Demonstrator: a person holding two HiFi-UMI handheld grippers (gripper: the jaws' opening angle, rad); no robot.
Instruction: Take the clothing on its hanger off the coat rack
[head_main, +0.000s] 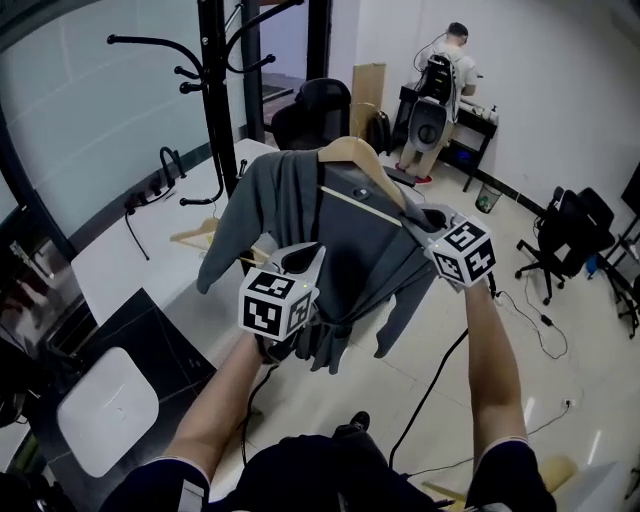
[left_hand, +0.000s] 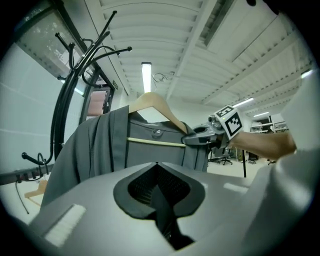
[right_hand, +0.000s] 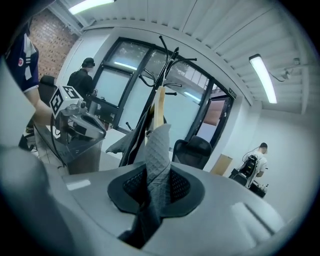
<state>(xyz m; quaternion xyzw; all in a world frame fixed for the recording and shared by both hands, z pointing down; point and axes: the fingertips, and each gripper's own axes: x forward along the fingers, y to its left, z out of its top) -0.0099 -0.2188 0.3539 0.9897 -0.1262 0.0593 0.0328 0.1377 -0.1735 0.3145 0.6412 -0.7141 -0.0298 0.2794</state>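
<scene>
A white table (head_main: 150, 250) and a black rack (head_main: 215, 90) stand at the left of an office with a tiled floor (head_main: 560, 340). The grey shirt (head_main: 350, 250) on its hanger (head_main: 350, 150) hangs clear of the rack, between the grippers. The right gripper (head_main: 424, 219) is clamped on its shoulder cloth, and the left gripper (head_main: 300, 262), jaws together, seemingly pinches the hem.

I see soft matt grey finely textured cloth clothing (head_main: 290, 220), smooth pale wooden hanger (head_main: 350, 150), glossy black metal coat rack (head_main: 214, 90)
</scene>
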